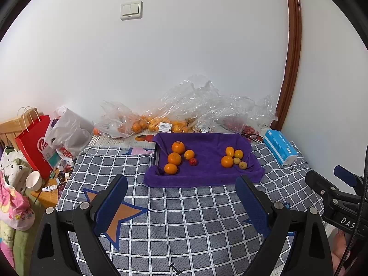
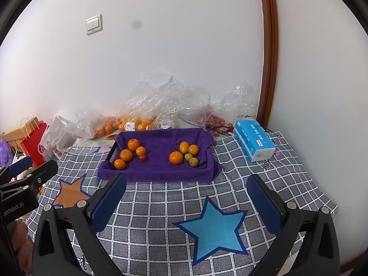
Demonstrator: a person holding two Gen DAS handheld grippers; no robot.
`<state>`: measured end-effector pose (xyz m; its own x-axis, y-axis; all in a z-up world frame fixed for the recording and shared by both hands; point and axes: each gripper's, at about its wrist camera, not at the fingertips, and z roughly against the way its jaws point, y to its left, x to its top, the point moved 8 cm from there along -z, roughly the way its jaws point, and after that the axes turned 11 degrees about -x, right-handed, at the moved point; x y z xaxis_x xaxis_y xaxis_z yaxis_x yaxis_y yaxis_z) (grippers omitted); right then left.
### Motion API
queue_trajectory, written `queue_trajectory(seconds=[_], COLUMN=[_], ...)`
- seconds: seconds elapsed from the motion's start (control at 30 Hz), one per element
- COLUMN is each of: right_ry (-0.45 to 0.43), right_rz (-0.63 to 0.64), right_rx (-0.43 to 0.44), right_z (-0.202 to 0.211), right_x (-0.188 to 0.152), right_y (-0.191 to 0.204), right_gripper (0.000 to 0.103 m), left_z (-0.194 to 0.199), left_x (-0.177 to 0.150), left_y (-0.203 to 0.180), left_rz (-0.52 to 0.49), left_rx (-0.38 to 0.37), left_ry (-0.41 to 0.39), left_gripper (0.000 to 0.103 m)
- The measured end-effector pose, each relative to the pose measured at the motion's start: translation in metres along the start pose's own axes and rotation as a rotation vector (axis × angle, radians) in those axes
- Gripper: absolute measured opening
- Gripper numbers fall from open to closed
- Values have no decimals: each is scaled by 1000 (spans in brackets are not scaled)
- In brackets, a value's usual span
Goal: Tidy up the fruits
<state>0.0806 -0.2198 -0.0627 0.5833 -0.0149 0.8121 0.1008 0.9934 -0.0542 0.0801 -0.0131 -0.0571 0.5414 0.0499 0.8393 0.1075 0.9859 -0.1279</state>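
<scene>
- Checked grey cloth [image 1: 184,218] with star prints spread over the surface, reaching its near edge.
- Purple towel-lined tray [image 1: 207,174] toward the far edge, centred.
- Clear plastic bags [image 1: 184,105] of oranges piled along the far edge against the wall.
- Blue tissue pack [image 1: 279,146] at the far right corner, apart from the tray.
- Left gripper [image 1: 181,197] hovering over the near edge, fingers spread wide, nothing held.
- Right gripper [image 2: 187,195] likewise over the near edge, wide open, empty.
- Four oranges [image 1: 174,158] plus small red fruit [image 1: 193,161] clustered at tray's left end.
- Orange [image 1: 227,161], two oval orange-yellow fruits [image 1: 234,152], two small yellowish fruits [image 1: 242,165] grouped at tray's right end.
</scene>
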Motion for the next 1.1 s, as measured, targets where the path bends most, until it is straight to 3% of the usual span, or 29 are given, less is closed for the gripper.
queue_trajectory(seconds=[1.1], right_ry=[1], right_rz=[1], right_rx=[1], right_z=[0], right_x=[-1], right_y=[0], right_gripper=[103], left_z=[-1], left_x=[-1], left_y=[2], left_rz=[3], left_rx=[1], left_ry=[1], left_gripper=[95])
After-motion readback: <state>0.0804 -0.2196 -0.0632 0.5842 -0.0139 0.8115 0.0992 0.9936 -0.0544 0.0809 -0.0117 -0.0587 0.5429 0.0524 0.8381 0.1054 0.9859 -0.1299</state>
